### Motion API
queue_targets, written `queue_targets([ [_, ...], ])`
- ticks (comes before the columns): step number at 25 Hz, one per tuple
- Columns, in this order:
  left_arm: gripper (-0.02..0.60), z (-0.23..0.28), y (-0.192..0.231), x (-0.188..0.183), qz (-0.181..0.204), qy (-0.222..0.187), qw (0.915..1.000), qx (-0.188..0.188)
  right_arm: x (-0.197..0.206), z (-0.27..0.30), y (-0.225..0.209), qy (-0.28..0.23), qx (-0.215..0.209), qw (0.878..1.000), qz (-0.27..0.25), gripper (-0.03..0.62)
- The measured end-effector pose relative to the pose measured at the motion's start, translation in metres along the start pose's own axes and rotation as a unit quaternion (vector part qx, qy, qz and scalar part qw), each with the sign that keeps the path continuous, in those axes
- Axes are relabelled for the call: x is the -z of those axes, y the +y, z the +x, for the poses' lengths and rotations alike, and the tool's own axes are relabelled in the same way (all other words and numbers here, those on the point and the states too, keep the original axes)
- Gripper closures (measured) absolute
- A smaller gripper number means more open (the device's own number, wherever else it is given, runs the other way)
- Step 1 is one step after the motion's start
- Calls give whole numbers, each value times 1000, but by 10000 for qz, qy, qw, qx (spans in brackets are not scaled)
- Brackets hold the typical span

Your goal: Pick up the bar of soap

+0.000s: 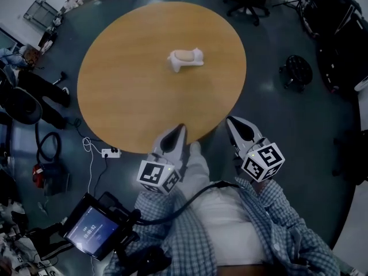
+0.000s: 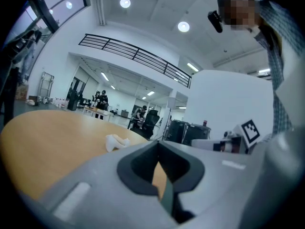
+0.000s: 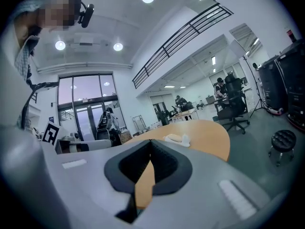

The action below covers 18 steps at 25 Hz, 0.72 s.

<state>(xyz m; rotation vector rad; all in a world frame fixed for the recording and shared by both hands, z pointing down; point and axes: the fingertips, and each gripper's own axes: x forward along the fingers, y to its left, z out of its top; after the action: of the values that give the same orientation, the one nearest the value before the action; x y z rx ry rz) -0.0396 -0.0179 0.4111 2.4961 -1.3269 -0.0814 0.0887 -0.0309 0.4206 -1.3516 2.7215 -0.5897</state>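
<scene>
Round table (image 1: 115, 85); stool (image 1: 295, 71), perhaps a power strip (image 1: 109, 152), on floor.

The round wooden table (image 1: 126, 79) is light brown. The oval bar of soap (image 1: 183, 55) is pale beige, its dish (image 1: 197, 56) white. The grey left gripper (image 1: 180, 127) and right gripper (image 1: 230, 121) carry black-and-white square markers.

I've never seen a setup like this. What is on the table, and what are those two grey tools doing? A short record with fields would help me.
table: round wooden table
soap: tan bar of soap on a white holder, near the table's middle
left gripper: jaws together, nothing between them, at the table's near edge
right gripper: jaws together, nothing between them, also at the near edge
contact: neither gripper touches the soap
stage: pick-up not yet begun
nearby: black stool on the floor to the right
</scene>
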Motion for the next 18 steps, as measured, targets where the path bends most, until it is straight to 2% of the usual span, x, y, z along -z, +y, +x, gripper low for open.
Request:
queue_targets([
  [6,583,38,59,-5,-24,207,9998,-74,-9,81,-19,236,-98,9996,-90,592],
  [11,583,67,94,-13,-151,276,9994,-129,-9,122,-34,595,-166,9969,-482,592],
  [15,583,87,112,-13,-296,301,9988,-248,-1,151,-53,1068,-366,9886,-999,592],
  [18,582,101,125,-13,-391,286,9976,-496,3,178,-70,1471,-683,9780,-1309,591],
])
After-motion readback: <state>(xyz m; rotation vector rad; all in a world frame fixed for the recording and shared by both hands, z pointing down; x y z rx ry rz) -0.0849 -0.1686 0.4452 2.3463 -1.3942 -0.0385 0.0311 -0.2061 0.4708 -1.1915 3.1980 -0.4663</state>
